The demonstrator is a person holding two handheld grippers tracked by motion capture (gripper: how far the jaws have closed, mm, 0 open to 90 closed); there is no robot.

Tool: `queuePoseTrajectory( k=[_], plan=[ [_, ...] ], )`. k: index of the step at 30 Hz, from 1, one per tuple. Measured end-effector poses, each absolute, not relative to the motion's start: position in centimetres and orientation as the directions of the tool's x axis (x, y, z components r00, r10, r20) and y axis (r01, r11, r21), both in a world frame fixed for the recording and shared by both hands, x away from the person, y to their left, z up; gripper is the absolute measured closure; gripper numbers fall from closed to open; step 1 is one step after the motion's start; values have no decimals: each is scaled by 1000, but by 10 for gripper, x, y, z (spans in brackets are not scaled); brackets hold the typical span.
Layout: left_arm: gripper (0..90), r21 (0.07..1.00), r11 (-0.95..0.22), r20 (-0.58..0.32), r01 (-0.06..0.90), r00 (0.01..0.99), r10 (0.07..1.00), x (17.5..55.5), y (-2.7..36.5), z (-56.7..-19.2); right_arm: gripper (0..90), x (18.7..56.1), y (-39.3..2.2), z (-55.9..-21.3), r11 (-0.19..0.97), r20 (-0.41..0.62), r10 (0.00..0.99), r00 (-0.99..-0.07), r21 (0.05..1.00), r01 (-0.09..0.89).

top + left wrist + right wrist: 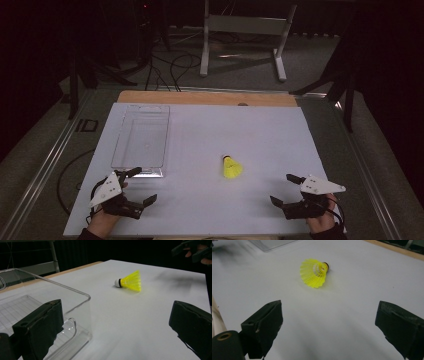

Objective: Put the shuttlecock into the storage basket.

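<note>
A yellow shuttlecock (231, 167) (130, 281) (314, 272) lies on its side on the white table top (210, 135), its white cork end pointing away from me. My left gripper (140, 186) rests at the front left, open, with nothing between its jaws, just in front of a clear plastic bin (141, 140) (37, 302). My right gripper (285, 189) sits at the front right, open and empty, a short way to the right of the shuttlecock. In the right gripper view the shuttlecock lies ahead of the spread jaws.
The bin is empty and stands lengthwise on the table's left half. A wooden strip (207, 98) edges the table's far side. Beyond it are a metal frame (245, 35) and cables on the floor.
</note>
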State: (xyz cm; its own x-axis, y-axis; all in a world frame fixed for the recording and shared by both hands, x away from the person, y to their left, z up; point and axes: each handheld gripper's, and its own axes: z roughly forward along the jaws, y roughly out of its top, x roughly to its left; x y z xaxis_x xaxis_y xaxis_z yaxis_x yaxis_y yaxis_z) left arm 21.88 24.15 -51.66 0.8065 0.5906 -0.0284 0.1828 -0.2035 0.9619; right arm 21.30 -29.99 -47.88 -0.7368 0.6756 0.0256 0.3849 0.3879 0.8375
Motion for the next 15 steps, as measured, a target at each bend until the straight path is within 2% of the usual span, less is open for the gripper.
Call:
queuePoseTrajectory(
  k=[9, 15],
  plan=[
    [3, 962, -202, -29, 182, 809, 587, 220, 241, -517, 77, 220, -296, -454, 497, -31, 642, -766, 777, 385],
    [3, 962, -201, -30, 182, 810, 586, 220, 240, -517, 77, 226, -295, -444, 524, -25, 621, -783, 756, 392]
  ],
)
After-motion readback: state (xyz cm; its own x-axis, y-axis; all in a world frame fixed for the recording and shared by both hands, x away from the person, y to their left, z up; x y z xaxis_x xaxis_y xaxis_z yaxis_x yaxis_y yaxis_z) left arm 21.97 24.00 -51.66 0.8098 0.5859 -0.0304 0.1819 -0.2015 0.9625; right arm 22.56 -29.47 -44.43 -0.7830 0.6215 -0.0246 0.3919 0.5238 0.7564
